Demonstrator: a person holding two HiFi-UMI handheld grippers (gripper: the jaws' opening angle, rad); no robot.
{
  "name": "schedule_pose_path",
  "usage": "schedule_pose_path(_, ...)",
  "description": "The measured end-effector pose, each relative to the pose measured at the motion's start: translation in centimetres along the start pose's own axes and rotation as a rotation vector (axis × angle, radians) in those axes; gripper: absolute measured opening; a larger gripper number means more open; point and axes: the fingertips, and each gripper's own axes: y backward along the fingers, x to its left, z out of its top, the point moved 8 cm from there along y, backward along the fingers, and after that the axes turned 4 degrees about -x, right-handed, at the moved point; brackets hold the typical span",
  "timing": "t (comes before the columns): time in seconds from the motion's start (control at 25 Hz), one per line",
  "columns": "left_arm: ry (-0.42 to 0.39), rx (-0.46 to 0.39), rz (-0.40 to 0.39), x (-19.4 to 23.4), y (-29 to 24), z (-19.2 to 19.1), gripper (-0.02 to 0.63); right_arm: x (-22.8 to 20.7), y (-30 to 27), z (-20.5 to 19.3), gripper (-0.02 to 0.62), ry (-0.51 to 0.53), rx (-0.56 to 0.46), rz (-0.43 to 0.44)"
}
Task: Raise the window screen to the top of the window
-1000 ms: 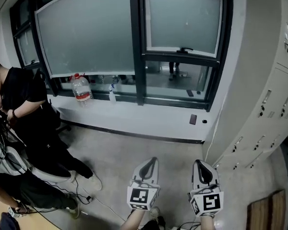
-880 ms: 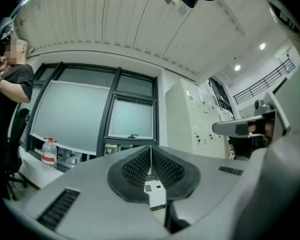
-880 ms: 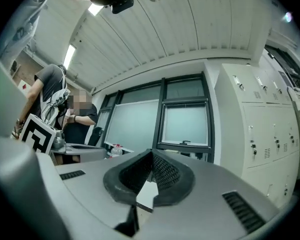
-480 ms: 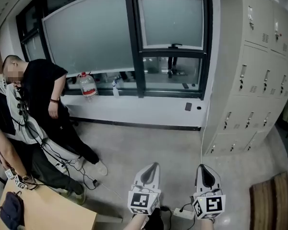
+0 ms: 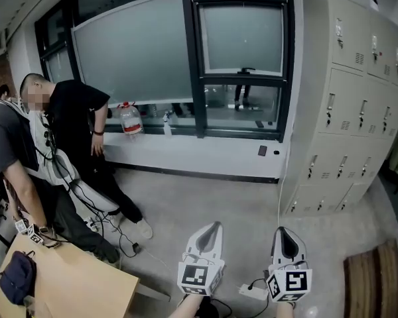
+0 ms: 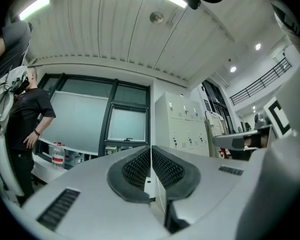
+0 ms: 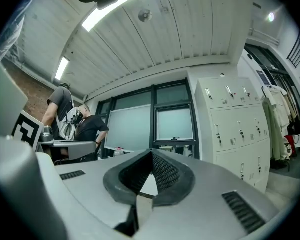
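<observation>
Though backed off across the floor since a second ago, head view: now well apart from the window screen, drawn partway down the window. Left gripper view: left gripper jaws together, empty. Right gripper view: right gripper jaws likewise pressed together on nothing — must close in again before lifting.

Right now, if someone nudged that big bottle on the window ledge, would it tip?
The bottle looks wide and broad-based, so it would probably slide rather than tip. It seems to be clear plastic, so likely not fragile. Its fill, and hence its weight, can't be told.
</observation>
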Motion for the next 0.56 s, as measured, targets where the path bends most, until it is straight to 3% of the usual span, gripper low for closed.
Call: schedule_pose_path(0.56, -0.031, 0.002, -0.024, -3.2, 2.1, -0.1, 0.012, -0.6, 3.3, 0.2, 0.006, -0.027, -0.044, -0.006)
